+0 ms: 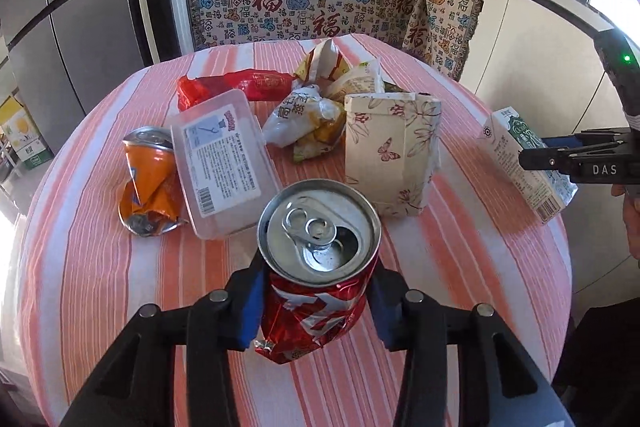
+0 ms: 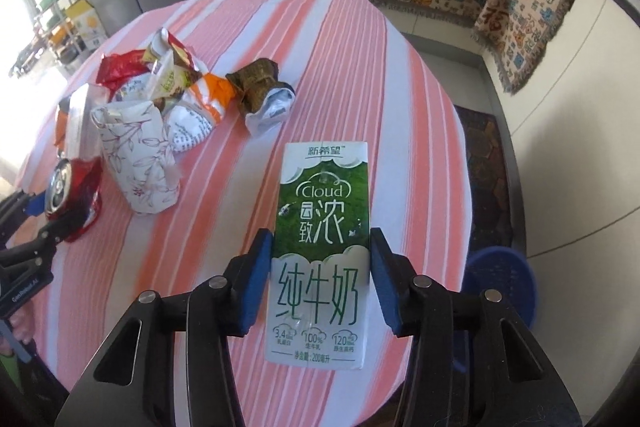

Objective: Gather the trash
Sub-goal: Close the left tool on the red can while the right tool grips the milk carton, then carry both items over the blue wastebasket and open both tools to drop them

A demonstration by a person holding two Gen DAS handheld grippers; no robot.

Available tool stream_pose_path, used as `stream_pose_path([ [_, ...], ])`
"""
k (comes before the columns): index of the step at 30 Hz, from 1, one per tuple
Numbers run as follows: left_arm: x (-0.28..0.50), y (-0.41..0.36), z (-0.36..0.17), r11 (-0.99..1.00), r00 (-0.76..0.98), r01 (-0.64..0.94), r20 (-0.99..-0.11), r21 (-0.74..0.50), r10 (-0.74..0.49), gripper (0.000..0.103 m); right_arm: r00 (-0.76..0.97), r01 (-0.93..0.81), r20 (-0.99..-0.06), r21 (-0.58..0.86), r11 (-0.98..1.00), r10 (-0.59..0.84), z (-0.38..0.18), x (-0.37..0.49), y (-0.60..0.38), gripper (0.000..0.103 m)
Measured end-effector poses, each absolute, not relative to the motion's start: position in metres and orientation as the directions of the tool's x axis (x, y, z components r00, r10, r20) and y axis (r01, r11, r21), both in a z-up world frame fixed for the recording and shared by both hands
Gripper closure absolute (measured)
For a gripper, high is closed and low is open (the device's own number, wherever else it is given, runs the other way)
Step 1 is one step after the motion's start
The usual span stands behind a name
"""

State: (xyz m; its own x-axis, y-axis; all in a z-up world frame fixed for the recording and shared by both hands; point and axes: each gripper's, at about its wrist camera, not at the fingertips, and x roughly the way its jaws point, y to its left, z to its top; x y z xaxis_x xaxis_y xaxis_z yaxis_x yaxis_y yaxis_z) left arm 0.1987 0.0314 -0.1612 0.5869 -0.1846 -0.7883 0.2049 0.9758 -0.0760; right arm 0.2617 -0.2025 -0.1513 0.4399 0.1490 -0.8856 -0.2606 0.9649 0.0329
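The left claw point(image 1: 318, 307) pinches a crushed red can point(image 1: 316, 267) by its dented waist, above the counter point(image 1: 100, 287). It looks light, thin and slippery (sharp creases). The right claw point(image 2: 320, 279) pinches a milk carton point(image 2: 322, 251) across its stiffer sides.

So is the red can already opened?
Opened. The red can has its tab pushed in, leaving a dark hole in the lid. Its sides are crumpled.

A round table point(image 1: 100, 287) under a pink-and-white striped cloth carries, around a floral paper bag point(image 1: 390, 155), a heap of crumpled wrappers point(image 1: 316, 103) just behind it, a clear plastic box point(image 1: 222, 163) to its left and a crushed orange can point(image 1: 148, 183) beyond that.
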Motion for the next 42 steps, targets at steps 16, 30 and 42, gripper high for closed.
stream_pose_path([
  [16,0.17,-0.06,-0.105,0.902,0.577,0.386,-0.713,-0.191,-0.398,0.059,0.541,-0.112,-0.8,0.237,0.965,0.259,-0.113,0.218,-0.324,0.054],
  [30,0.176,-0.161,-0.108,0.826,0.483,0.505,-0.711,-0.251,-0.511,0.06,0.568,0.09,-0.802,0.283,0.955,0.184,-0.136,0.198,-0.435,0.054],
  [42,0.176,-0.214,-0.12,0.785,0.418,0.557,-0.726,-0.271,-0.546,0.06,0.565,0.167,-0.813,0.28,0.945,0.141,-0.156,0.189,-0.472,0.054],
])
